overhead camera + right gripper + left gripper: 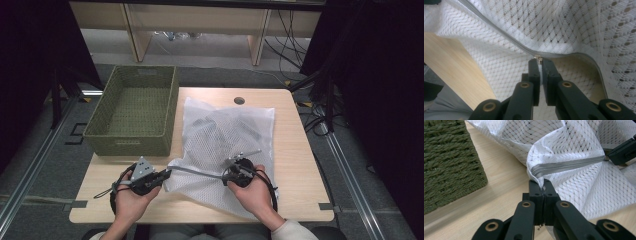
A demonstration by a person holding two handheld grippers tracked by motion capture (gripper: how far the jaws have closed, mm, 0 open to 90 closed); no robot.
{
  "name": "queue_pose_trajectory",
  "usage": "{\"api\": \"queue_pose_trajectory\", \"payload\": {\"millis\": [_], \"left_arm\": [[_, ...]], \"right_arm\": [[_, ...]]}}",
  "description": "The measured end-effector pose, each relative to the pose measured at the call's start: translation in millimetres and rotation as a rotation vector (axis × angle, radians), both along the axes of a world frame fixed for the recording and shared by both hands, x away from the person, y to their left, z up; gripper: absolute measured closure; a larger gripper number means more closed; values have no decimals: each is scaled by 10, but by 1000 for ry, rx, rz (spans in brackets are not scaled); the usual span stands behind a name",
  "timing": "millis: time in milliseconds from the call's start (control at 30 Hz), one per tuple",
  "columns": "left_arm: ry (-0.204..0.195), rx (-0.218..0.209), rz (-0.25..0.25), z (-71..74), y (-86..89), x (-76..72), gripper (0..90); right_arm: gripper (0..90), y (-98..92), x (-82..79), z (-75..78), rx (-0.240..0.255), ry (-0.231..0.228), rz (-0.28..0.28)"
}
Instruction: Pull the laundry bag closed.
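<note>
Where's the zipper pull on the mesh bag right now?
In the right gripper view the zipper pull sits at the right gripper tips, partway along the grey zipper of the mesh bag, at its near edge.

Green basket [134, 111] blocks the left; bare table [295, 150] free on the right

You get even overhead light on the table [300, 165], darkness at nine and three o'clock, soft shadows, and near jaws slightly blurred at six o'clock.
</note>
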State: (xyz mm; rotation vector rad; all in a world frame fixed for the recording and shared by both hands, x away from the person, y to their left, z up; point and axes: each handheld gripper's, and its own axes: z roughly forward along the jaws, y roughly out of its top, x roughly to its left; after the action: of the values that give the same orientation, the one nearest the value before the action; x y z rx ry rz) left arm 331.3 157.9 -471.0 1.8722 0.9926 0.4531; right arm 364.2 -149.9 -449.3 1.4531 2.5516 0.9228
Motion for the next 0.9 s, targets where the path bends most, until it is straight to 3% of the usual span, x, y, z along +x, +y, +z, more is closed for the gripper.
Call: {"api": "queue_pose_trajectory", "payload": {"millis": [367, 400, 433, 900], "left_arm": [[0, 2, -1, 1, 4, 0, 885], [0, 1, -1, 1, 6, 1, 885], [-1, 2, 0, 2, 7, 1, 885], [3, 0, 10, 3, 14, 1, 885]], "right_arm": [[870, -1, -22, 10, -12, 2, -29], [871, 3, -34, 21, -5, 23, -34], [870, -14, -20, 10, -12, 4, -19], [871, -63, -33, 19, -14, 9, -31]]}}
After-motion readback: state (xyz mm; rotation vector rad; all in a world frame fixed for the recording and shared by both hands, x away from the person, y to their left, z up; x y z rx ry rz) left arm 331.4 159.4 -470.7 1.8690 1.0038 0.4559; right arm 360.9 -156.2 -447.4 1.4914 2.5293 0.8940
